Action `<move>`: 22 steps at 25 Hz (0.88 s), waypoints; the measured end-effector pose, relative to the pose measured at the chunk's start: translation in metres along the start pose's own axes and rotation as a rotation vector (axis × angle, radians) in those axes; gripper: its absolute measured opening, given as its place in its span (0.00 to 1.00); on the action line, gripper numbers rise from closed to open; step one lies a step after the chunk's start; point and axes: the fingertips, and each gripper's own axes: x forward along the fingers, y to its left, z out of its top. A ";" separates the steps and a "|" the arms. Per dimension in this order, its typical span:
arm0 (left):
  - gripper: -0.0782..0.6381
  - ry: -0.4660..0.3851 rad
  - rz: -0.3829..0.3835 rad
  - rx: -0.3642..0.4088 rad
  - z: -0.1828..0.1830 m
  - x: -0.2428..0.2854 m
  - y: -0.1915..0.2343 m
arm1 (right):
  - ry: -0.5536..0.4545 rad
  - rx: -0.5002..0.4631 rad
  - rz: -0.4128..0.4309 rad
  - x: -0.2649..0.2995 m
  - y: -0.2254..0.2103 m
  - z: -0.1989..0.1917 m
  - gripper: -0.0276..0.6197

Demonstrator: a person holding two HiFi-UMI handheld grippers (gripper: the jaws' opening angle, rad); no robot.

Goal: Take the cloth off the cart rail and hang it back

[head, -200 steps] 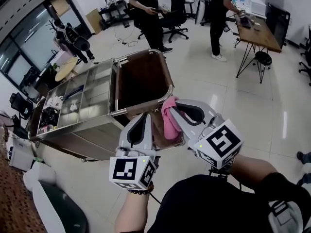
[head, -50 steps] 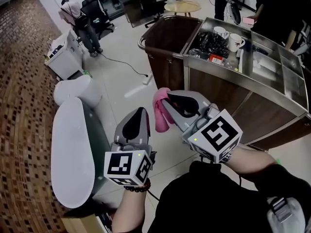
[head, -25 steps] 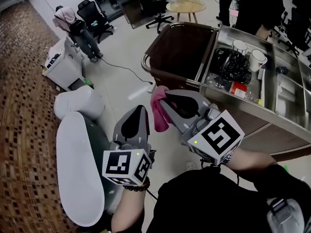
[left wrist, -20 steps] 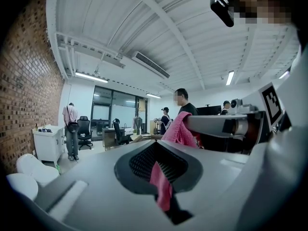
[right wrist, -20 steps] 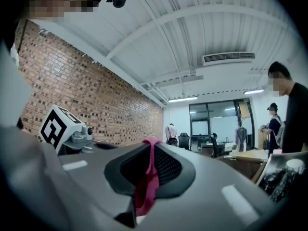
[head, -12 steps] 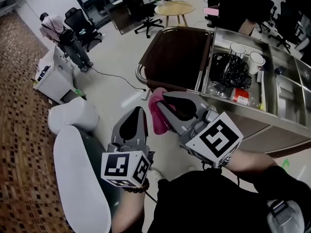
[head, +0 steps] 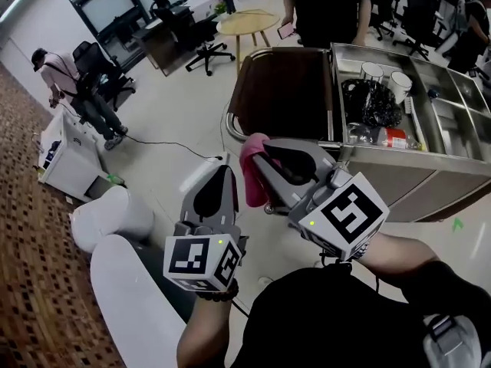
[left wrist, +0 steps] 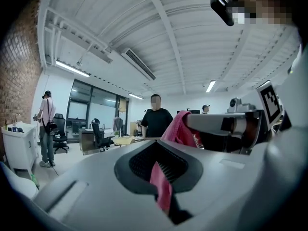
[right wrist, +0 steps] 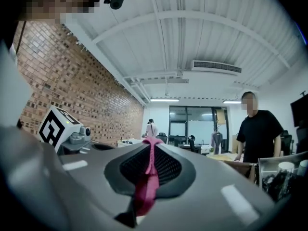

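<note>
A pink cloth [head: 253, 179] hangs from my right gripper [head: 259, 150], which is shut on its top edge; the cloth [right wrist: 144, 191] runs as a strip between the pads. The cart's chrome rail [head: 229, 117] curves round a brown bag just beyond. My left gripper [head: 225, 169] stands a little left of the cloth. In the left gripper view the cloth [left wrist: 179, 129] droops from the right gripper [left wrist: 192, 124]. A pink strip also shows in the left jaws' slit; I cannot tell whether it is pinched or seen through.
The steel cart top [head: 453, 110] carries cups, a black bag and a red packet. A person in black [head: 322, 6] stands behind the cart near a round table [head: 245, 23]. Another person [head: 65, 83] is at far left. A white rounded unit [head: 115, 213] is at lower left.
The view has swung, so the cart now sits higher and further right. Both grippers keep their pose, with the cloth still held in the right one.
</note>
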 end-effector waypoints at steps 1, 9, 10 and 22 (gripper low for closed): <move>0.11 -0.002 -0.021 0.001 0.001 -0.004 0.008 | -0.008 -0.016 -0.020 0.007 0.006 0.001 0.06; 0.11 -0.018 -0.141 -0.030 0.012 -0.057 0.099 | -0.044 -0.125 -0.127 0.091 0.077 0.007 0.06; 0.11 -0.019 -0.153 -0.034 0.012 -0.059 0.104 | -0.069 -0.165 -0.134 0.097 0.079 0.011 0.06; 0.11 -0.047 -0.246 -0.093 0.021 -0.050 0.164 | -0.033 -0.200 -0.211 0.161 0.093 0.024 0.06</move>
